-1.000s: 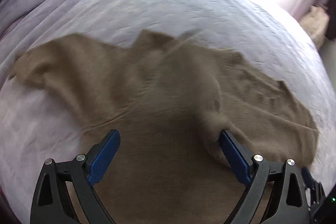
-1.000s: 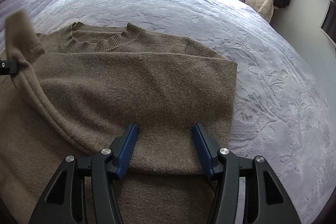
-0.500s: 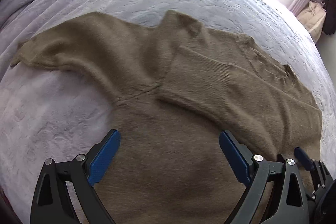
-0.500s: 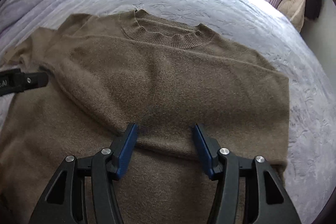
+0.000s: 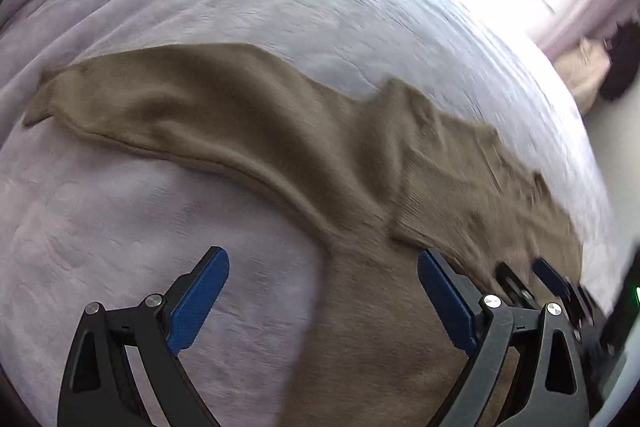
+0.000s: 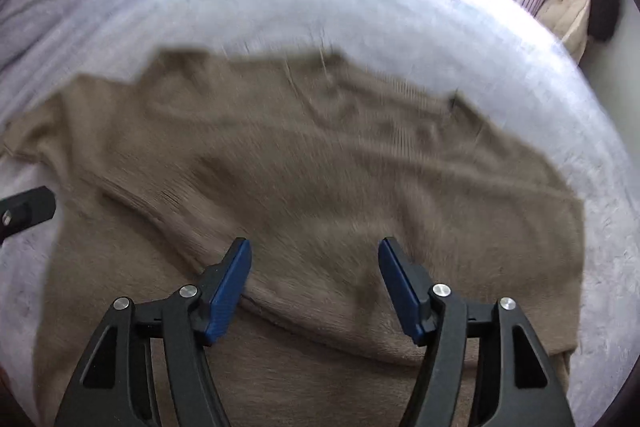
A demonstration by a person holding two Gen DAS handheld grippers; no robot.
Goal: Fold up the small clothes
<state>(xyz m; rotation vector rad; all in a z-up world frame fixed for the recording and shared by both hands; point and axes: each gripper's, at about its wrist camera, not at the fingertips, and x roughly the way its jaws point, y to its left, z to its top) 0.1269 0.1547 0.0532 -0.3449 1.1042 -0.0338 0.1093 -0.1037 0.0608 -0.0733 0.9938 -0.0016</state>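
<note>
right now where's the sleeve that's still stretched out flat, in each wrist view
Left wrist: the unfolded sleeve runs across the upper left, cuff toward the left edge, on the bed cover.
Right wrist: only its shoulder end shows, at the far left edge; the cuff is out of frame.
Shared landmark: the folded-in sleeve's ribbed cuff lying on the sweater body.

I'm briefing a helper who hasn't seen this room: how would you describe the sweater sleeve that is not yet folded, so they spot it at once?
Start at the wide bed with the pale lavender cover. A brown knit sweater lies flat on it, between two open grippers. The sleeve stretches out to the sweater's left over bare cover, ending in a cuff; the other sleeve is already folded across the body.
</note>
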